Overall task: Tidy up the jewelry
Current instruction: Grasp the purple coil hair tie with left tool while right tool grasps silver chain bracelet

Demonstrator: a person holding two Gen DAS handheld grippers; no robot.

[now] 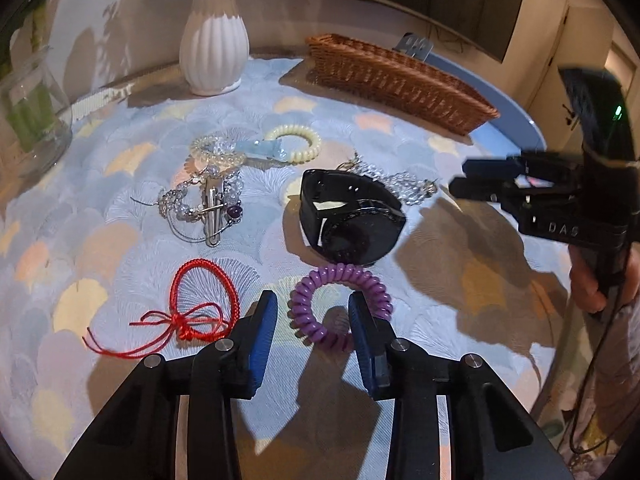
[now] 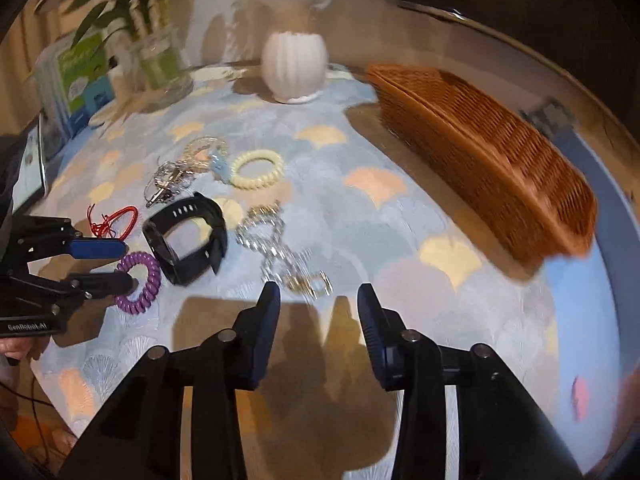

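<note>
Across the desk (image 1: 360, 152) lies a pastel scallop-patterned cloth, and the biggest thing on it is the long wicker basket (image 1: 400, 80) at the far right edge, well apart from the jewelry. Beside it at the back stands a ribbed white vase (image 1: 212, 52), with a glass vase (image 1: 32, 120) of green stems off to the left. Nearer the middle sits a black watch (image 1: 352, 216), its strap looped and its face toward the left tool (image 1: 313, 300). Just behind the watch trails a silver chain (image 2: 280, 248) — in the right wrist view it runs toward the right tool (image 2: 319, 292), whose fingers are spread above the cloth and grip nothing. A purple coil hair tie (image 1: 340, 304) lies flat just in front of the watch; the left tool's blue-padded fingers (image 1: 264, 320) stand apart with one pad on either side of the coil's near edge — whether they touch it cannot be told. Left of it rests a red cord bracelet (image 1: 200, 304) with a knotted bow. Farther back are a cream coil hair tie (image 1: 296, 144), a clear beaded bracelet (image 1: 216, 148) and a tangle of silver pieces around a metal hair clip (image 1: 212, 208).
</note>
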